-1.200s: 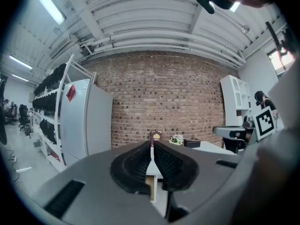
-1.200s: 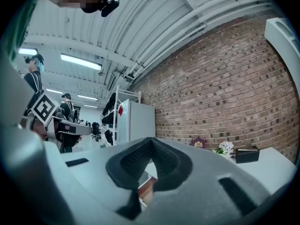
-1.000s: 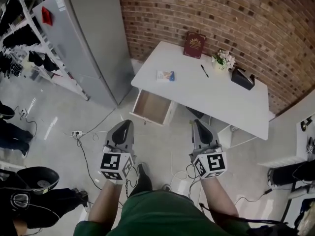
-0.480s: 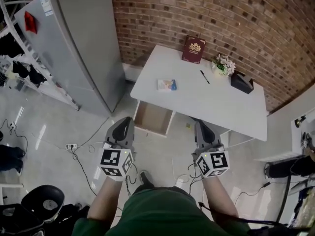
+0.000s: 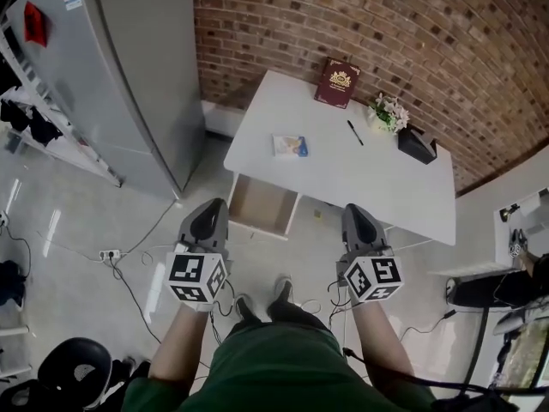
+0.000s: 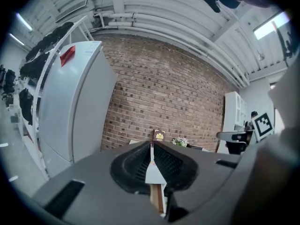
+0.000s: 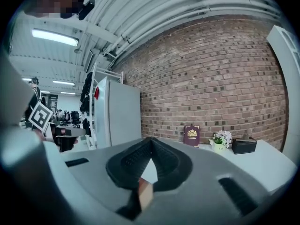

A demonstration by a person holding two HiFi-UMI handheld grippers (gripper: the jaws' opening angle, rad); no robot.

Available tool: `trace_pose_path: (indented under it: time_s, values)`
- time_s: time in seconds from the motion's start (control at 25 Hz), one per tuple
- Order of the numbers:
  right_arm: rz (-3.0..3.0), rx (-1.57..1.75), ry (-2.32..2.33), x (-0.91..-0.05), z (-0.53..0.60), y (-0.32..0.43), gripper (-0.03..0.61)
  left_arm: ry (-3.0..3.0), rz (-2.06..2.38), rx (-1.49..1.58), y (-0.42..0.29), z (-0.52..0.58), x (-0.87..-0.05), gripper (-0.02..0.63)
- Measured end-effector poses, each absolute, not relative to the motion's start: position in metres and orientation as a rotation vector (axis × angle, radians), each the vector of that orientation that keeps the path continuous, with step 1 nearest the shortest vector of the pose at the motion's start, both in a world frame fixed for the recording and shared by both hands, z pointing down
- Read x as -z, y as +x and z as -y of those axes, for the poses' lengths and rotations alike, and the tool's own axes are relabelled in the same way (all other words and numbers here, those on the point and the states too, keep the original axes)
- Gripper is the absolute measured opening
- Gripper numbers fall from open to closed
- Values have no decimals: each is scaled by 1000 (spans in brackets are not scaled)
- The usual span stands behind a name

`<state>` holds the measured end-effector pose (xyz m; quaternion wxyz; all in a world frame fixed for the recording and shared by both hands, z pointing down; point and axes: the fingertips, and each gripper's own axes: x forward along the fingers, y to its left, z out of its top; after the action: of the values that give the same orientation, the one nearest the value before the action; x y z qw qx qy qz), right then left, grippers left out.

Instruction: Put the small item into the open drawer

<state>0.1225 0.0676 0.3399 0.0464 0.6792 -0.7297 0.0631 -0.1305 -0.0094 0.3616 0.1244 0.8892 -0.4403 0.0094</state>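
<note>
The small item (image 5: 290,145), a flat blue and white packet, lies on the white table (image 5: 369,183) near its left end. Below the table's front left edge the wooden drawer (image 5: 262,206) stands pulled out and open, with nothing showing inside. My left gripper (image 5: 208,219) and right gripper (image 5: 357,223) are held side by side over the floor, short of the table, both pointing at it. Each is shut with nothing between its jaws. In the left gripper view my left gripper (image 6: 151,146) has its pads met; in the right gripper view my right gripper (image 7: 151,140) looks the same.
On the table stand a burgundy book (image 5: 336,82) against the brick wall, a pen (image 5: 355,132), a small flower pot (image 5: 389,112) and a black box (image 5: 417,143). A tall grey cabinet (image 5: 129,67) stands left of the table. Cables and a power strip (image 5: 110,254) lie on the floor.
The person has stepped closer to the table, so table and drawer sit nearer the grippers. Both grippers stay shut and level.
</note>
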Motion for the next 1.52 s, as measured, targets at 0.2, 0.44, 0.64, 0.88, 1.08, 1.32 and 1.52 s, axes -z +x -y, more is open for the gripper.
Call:
trace_pose_path:
  time_s: [0.2, 0.44, 0.64, 0.88, 1.08, 1.32, 1.52]
  values:
    - [2226, -202, 2082, -347, -48, 129, 3, 2588, 1278, -40, -129, 21, -367, 18]
    - [2249, -224, 2056, -365, -11, 145, 3, 2584, 1348, -72, -127, 46, -366, 18]
    - [2296, -273, 2023, -376, 32, 167, 3, 2573, 1399, -122, -107, 76, -364, 18]
    - [2322, -418, 1956, -414, 84, 206, 3, 2548, 1399, -219, -61, 106, -377, 18]
    - [2323, -602, 1878, -461, 126, 238, 3, 2479, 1447, -311, -44, 122, -396, 18]
    - [2308, -828, 1762, -519, 172, 258, 11, 2382, 1493, -388, -34, 135, -425, 18]
    - [2232, -981, 1652, -579, 199, 263, 54, 2324, 1509, -441, -34, 136, -442, 18]
